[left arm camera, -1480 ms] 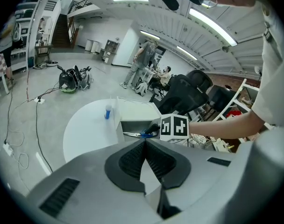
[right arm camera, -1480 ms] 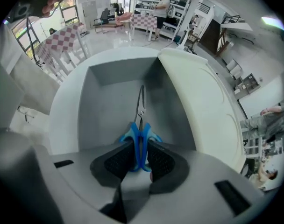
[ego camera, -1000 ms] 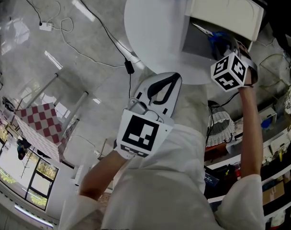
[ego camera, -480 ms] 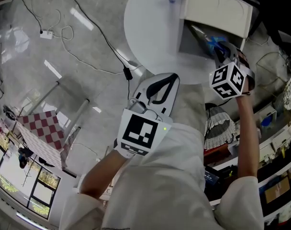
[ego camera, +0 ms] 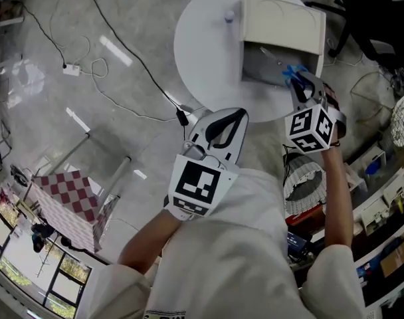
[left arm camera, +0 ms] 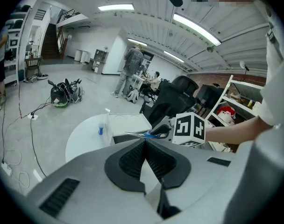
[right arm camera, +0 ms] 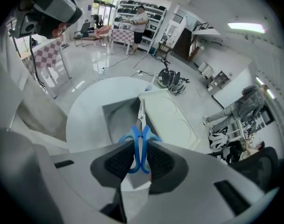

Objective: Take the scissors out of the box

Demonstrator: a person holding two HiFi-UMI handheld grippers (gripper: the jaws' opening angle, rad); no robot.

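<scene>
Left gripper view shows the left gripper (left arm camera: pixel 145 142) on the near side of the box (left arm camera: pixel 132 123), jaws pressed together and empty. Beyond it, at the box's open side, the right gripper (right arm camera: pixel 141 143) clamps the blue handles of the scissors (right arm camera: pixel 141 117), whose blades reach over the box's grey inside.

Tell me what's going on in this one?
The hand-held right gripper is shut on a pair of blue-handled scissors, gripping them by the handles. The blades point toward the open side of the white box on the round white table, so the scissors are at the box's mouth and not yet fully clear of it. The left gripper takes no part: it is held back off the table, with its fingers together on nothing.
</scene>
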